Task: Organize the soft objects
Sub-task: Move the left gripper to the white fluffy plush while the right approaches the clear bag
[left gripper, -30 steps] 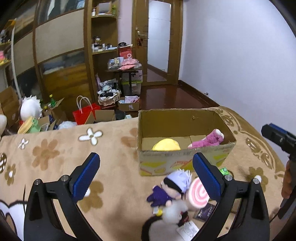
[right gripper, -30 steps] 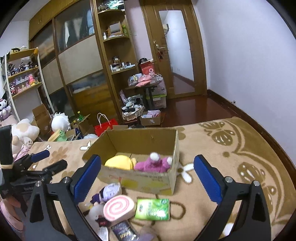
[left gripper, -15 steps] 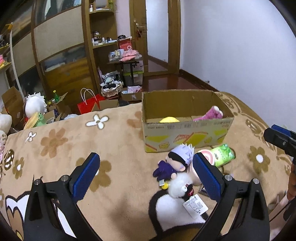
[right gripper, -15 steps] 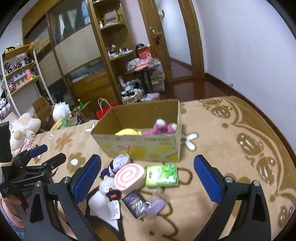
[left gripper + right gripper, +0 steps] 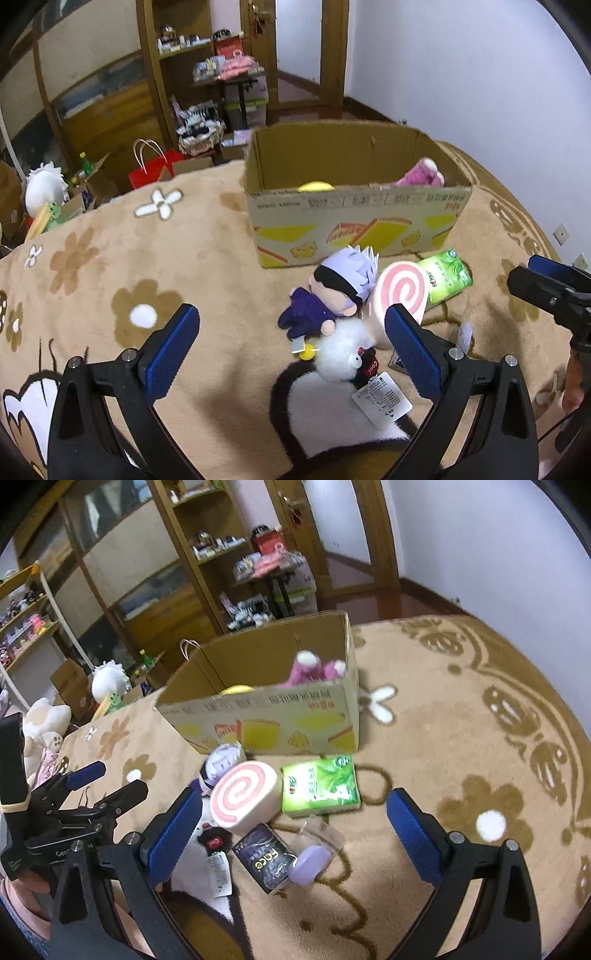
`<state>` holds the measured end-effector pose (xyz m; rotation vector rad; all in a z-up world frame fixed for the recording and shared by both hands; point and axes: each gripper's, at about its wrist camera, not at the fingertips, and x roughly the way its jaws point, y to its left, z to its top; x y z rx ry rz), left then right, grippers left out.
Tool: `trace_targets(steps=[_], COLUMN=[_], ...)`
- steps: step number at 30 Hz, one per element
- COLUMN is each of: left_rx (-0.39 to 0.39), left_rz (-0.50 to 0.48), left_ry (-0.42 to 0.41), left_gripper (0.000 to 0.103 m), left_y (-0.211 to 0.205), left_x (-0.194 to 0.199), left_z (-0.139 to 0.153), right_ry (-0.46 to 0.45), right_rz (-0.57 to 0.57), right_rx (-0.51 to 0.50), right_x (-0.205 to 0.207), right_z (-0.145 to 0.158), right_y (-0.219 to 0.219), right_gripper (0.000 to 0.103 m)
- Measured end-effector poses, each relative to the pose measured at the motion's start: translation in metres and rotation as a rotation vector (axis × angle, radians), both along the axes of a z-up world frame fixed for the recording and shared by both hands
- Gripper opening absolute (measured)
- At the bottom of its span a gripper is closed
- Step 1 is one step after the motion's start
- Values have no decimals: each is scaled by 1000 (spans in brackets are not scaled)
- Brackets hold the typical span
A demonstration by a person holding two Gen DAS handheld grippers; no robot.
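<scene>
Both the left hand-held gripper (image 5: pixel 291 347) and the right hand-held gripper (image 5: pixel 295 829) hang spread wide and empty above the beige carpet (image 5: pixel 184 258), where a purple-haired doll (image 5: pixel 332 291) and a pink swirl cushion (image 5: pixel 243 797) lie just before the cardboard box (image 5: pixel 354 225).

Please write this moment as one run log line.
left gripper: open, empty | right gripper: open, empty | brown cardboard box: holds pink plush | pink swirl roll plush: on carpet
</scene>
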<state>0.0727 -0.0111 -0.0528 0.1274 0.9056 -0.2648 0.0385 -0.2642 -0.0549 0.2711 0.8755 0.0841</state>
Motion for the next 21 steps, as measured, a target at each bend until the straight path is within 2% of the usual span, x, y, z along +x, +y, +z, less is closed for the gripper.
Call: trace_targets(steps=[9, 21], left_rx=[4, 6], left_rz=[-17, -4], left_ry=[139, 269], left_gripper=[100, 100], left_y=[-14, -19], left_x=[19, 32], left_z=[-33, -67], right_ry=[88, 194], right_rz=[-24, -23], right_rx=[35, 44], right_x=[14, 24], right_z=[-27, -55], right_y=[-2, 4], right_gripper=[103, 103])
